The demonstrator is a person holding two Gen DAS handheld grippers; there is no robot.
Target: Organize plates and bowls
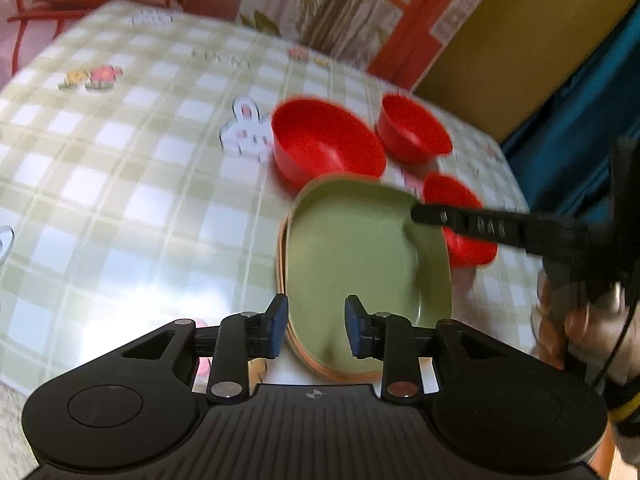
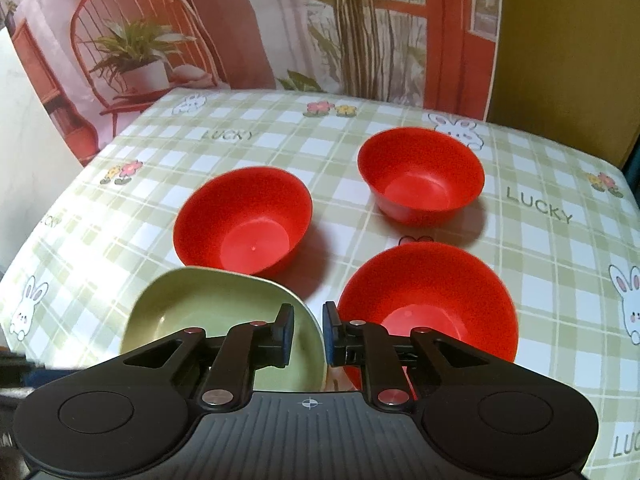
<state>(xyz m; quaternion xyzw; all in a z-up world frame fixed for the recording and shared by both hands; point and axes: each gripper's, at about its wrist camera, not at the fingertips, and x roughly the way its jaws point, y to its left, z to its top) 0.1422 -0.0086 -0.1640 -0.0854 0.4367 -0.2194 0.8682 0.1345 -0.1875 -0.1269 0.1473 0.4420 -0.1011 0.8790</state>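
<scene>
On the checked tablecloth (image 2: 280, 144), three red bowls (image 2: 244, 220) sit empty.

Broad bare stretch of checked worktop (image 2: 120, 216) to the left, open for passage. Right half crowded: three red bowls (image 2: 244, 224) (image 2: 420, 174) (image 2: 430, 304) set close, only narrow lanes between. Green plate stack (image 2: 192, 312) blocking the near edge, just beside the nearest bowl. Backdrop wall (image 2: 280, 20) closing off the far side.
</scene>
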